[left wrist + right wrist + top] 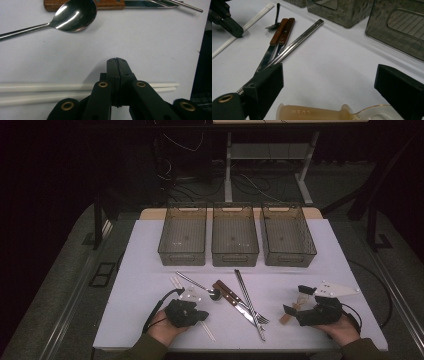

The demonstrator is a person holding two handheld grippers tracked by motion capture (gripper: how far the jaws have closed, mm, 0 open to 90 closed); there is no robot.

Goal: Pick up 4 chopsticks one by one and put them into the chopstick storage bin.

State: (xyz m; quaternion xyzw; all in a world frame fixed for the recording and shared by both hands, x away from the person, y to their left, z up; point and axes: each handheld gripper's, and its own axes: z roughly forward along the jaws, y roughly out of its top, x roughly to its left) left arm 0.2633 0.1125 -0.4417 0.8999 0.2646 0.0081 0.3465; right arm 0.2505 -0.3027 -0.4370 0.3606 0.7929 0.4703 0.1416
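My left gripper [202, 315] rests near the front left of the white table [145, 270], its jaws shut with nothing between them [116, 60]. A pair of white chopsticks [37, 91] lies flat on the table and passes under those jaws. Beyond them lie a metal spoon [75, 15] and a wooden-handled knife [82, 5]. At the front right my right gripper [297, 300] stands open [332, 95]. A plastic spoon with a beige handle [312, 112] lies on the table between its jaws, apart from both pads.
Three grey see-through bins [235, 240] stand in a row at the back of the table. Two wooden-handled knives [279, 32] and long metal pieces [297, 41] lie side by side mid-table. A grey three-cornered plate [332, 290] sits on the right gripper.
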